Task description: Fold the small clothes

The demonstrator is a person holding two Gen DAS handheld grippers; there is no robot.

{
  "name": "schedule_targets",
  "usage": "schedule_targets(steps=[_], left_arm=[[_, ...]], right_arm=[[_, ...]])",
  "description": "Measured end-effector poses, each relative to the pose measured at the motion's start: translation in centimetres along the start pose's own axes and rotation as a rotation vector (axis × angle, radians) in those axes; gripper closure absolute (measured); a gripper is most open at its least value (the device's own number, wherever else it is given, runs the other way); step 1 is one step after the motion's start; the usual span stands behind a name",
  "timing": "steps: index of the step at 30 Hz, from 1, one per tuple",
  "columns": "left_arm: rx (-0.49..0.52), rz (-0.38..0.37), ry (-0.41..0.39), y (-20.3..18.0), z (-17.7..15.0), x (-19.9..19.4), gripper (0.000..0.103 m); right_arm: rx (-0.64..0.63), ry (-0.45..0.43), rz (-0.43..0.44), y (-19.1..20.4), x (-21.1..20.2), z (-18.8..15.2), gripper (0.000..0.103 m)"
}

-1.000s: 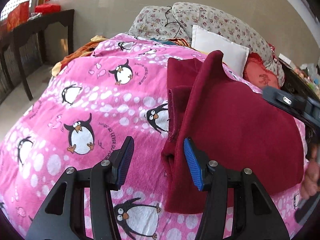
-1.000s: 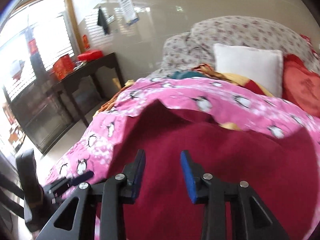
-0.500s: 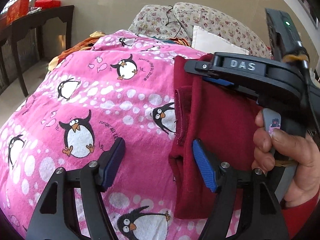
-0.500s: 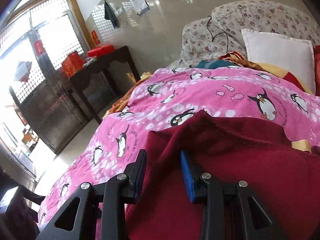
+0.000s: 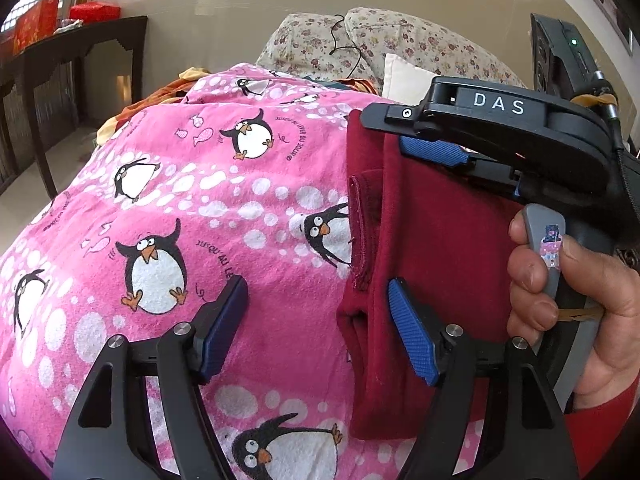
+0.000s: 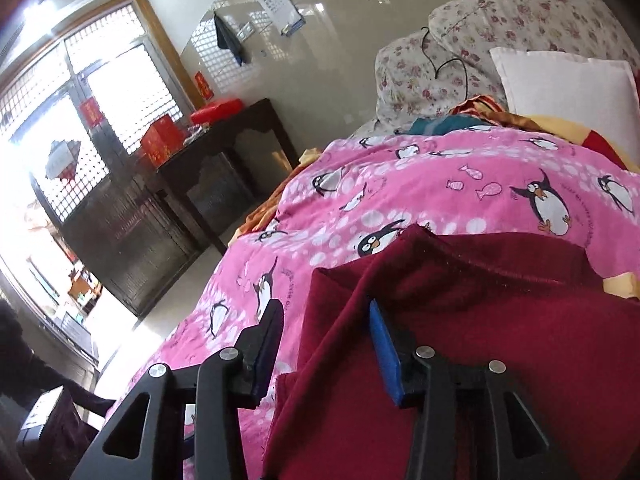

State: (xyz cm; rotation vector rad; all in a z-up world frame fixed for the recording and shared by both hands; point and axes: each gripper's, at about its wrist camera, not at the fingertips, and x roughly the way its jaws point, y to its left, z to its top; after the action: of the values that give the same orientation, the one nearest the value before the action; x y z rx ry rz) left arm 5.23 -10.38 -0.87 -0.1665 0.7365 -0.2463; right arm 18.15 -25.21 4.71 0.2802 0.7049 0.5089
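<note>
1. The left gripper [image 5: 316, 324] has black arms with round silver screws; its fingers have blue ridged pads [image 5: 410, 342].
2. The right gripper [image 6: 326, 344] is black too, with white letters "DAS" on top; a small green light glows on the box behind it.
3. The hand [image 5: 568, 304] comes out of a red sleeve [image 5: 600, 428]; the handle is grey with a little sticker.

Penguin blanket [image 5: 168, 184] — white pillow [image 6: 568, 88]
</note>
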Motion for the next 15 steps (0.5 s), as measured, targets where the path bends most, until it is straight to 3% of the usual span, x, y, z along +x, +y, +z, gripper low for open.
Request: schedule_targets(steps=[10,15], left_arm=[[0.009,0.005,0.002,0.0,-0.1,0.1,0.024],[0.004,-0.003,0.0,0.0,0.0,0.3,0.021]], right_arm=[[0.033,0.018,0.002,0.5,-1.2,0.0,0.056],[-0.031,0.028,-0.033,2.7,-3.5,-0.3,0.056]])
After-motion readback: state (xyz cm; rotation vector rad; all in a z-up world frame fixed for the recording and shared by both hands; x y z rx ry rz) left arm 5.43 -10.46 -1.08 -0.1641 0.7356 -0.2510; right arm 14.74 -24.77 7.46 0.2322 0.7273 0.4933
